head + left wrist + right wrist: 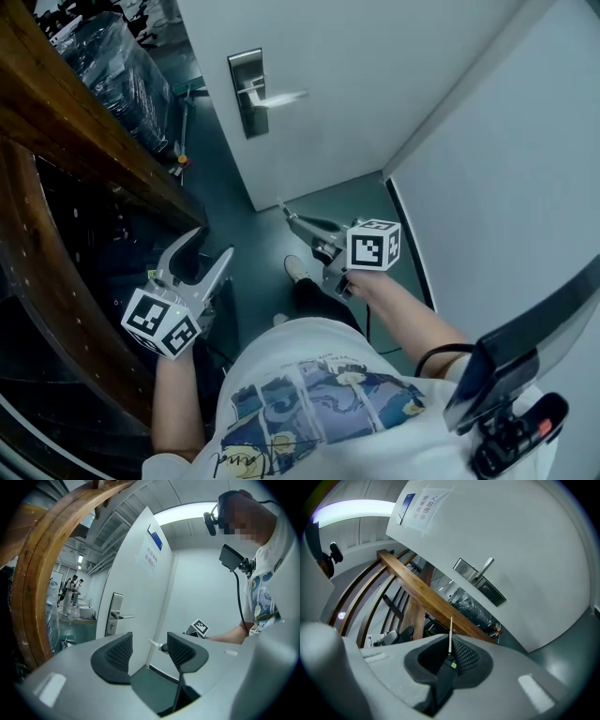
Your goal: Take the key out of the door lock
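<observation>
One slim silver metal key (pixel 450 633), already clear of the steel door lock (pixel 480 582), sits clamped by its dark head in my right hand-held gripper (pixel 449 648), my left hand-held gripper (pixel 149 649) apart and empty; light, stiff, slippery, best held there, I judge.

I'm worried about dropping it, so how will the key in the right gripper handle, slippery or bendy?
The key shows a thin, straight metal blade, so probably stiff and light. The right gripper pinches only its small dark head, so it might pivot or slip if knocked.
</observation>
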A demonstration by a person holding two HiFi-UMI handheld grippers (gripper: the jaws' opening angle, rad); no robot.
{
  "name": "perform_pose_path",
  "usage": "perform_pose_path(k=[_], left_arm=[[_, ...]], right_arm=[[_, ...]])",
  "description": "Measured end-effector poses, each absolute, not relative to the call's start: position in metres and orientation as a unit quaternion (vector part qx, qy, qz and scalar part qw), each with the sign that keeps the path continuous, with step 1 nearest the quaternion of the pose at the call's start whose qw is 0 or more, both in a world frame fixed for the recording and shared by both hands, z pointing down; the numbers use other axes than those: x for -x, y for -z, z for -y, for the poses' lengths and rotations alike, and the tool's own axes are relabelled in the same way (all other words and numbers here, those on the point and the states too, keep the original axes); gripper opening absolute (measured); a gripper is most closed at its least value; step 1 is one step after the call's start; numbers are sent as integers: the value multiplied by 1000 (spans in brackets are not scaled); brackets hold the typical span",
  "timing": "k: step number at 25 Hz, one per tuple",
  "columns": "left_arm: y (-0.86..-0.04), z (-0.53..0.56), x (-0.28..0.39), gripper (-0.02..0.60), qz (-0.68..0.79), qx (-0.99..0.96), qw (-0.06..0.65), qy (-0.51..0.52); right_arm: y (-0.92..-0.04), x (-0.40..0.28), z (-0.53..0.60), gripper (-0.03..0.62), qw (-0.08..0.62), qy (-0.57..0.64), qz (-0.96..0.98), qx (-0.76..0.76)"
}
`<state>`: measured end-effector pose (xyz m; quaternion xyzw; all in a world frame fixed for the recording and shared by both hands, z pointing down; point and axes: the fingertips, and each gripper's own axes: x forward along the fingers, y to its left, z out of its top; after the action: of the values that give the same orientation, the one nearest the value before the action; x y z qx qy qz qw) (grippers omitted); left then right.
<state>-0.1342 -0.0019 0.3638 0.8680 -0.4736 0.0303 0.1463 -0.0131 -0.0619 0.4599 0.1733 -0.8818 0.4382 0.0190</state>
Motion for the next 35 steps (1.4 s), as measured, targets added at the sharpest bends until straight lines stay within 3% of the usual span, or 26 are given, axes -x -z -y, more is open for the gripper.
perform_pose_path(k=[35], left_arm=[[-397, -83, 95, 238, 441, -878, 178, -51]], right_arm=[[-422, -6, -19, 26, 53, -344, 925, -154]])
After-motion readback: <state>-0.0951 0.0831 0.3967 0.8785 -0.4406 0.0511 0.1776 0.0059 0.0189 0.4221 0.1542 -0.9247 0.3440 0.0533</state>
